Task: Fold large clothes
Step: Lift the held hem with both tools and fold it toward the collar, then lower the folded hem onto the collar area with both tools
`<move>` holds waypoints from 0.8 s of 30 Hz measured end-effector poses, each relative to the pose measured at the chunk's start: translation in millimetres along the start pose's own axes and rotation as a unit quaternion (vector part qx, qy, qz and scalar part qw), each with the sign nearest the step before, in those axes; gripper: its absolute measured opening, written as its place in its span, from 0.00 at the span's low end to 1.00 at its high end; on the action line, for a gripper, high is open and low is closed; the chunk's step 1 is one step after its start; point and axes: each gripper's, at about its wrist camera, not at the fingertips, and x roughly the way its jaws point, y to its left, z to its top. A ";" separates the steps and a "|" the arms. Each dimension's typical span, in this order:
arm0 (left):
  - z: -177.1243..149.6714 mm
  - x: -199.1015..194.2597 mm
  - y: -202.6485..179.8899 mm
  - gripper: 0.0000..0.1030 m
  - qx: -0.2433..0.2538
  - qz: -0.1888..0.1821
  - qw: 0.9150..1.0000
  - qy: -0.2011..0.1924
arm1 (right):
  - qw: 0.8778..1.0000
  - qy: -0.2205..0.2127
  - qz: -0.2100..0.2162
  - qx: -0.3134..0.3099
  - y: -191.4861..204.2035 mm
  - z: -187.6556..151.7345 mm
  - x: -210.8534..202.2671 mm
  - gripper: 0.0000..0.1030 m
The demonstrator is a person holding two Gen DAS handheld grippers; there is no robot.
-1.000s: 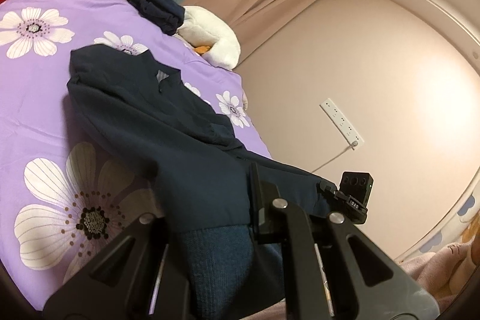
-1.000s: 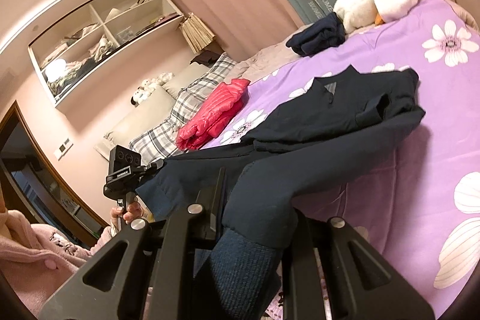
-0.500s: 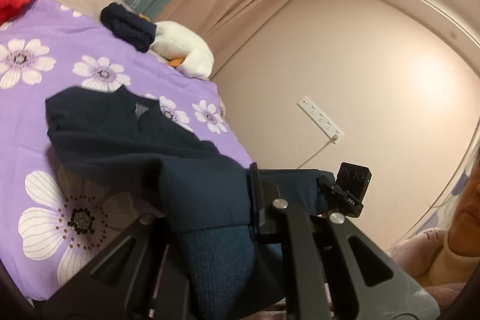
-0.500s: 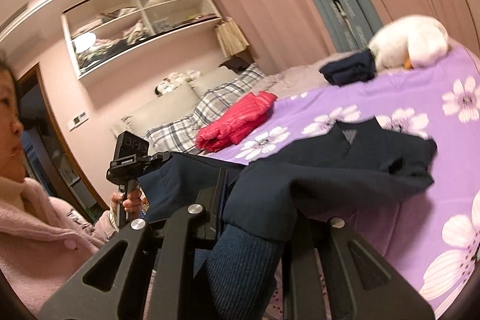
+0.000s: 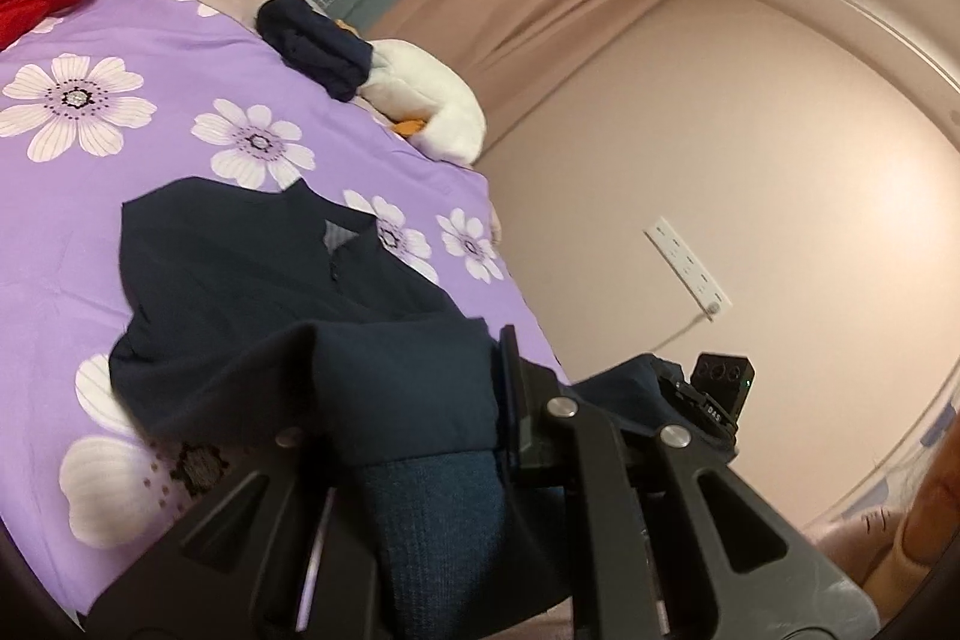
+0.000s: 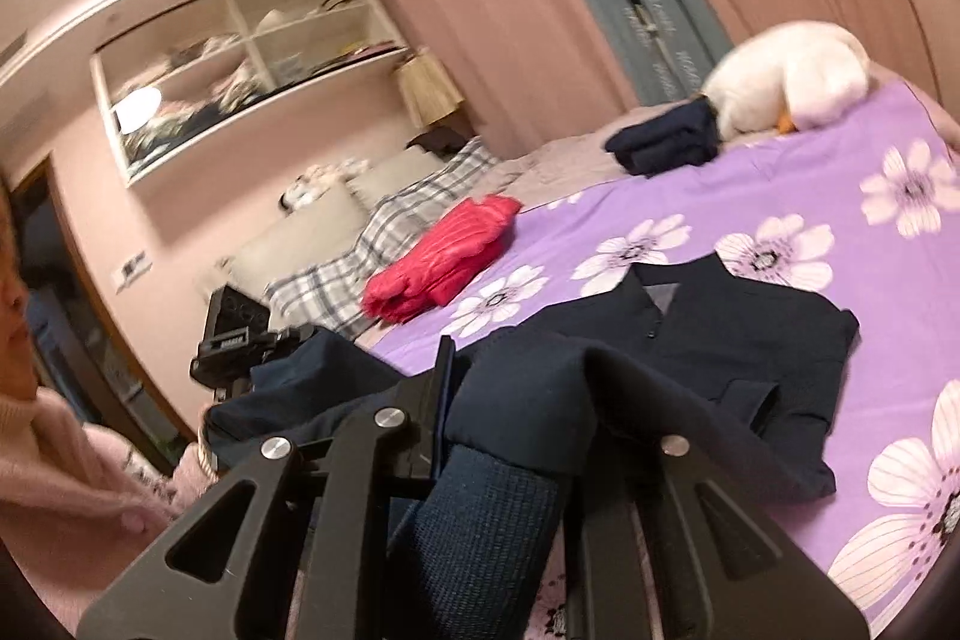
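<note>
Bed (image 5: 180,112), purple flowered cover: carries the dark jacket's (image 6: 750,340) collar half; ribbed hem lifted. Left tool (image 5: 414,400), right tool (image 6: 516,400): each clamped narrow on a hem corner. Risk: uneven pull drags the resting half, skewing the fold; thick cloth slipping free.

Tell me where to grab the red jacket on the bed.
Grip the red jacket at the rounded, bunched end facing the camera in the right wrist view, coming from the near bed edge. That end bulges off the purple floral cover and lies closest, so the jaws could close around it.
</note>
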 end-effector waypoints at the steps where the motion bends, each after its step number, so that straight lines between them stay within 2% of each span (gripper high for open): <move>1: 5.0 3.7 4.1 0.10 -0.006 0.004 1.000 0.000 | 1.000 -0.004 -0.002 0.009 -5.7 1.6 2.2 0.15; 10: 47.1 39.1 48.7 0.10 -0.060 0.063 0.996 0.001 | 0.997 -0.016 -0.030 0.065 -50.8 27.6 36.1 0.15; 16: 66.3 61.4 71.0 0.10 -0.074 0.113 0.991 0.011 | 0.994 -0.014 -0.054 0.093 -80.3 40.0 58.2 0.15; 24: 75.3 82.2 96.8 0.11 -0.086 0.123 0.988 0.023 | 0.989 -0.010 -0.081 0.120 -110.4 45.6 74.0 0.15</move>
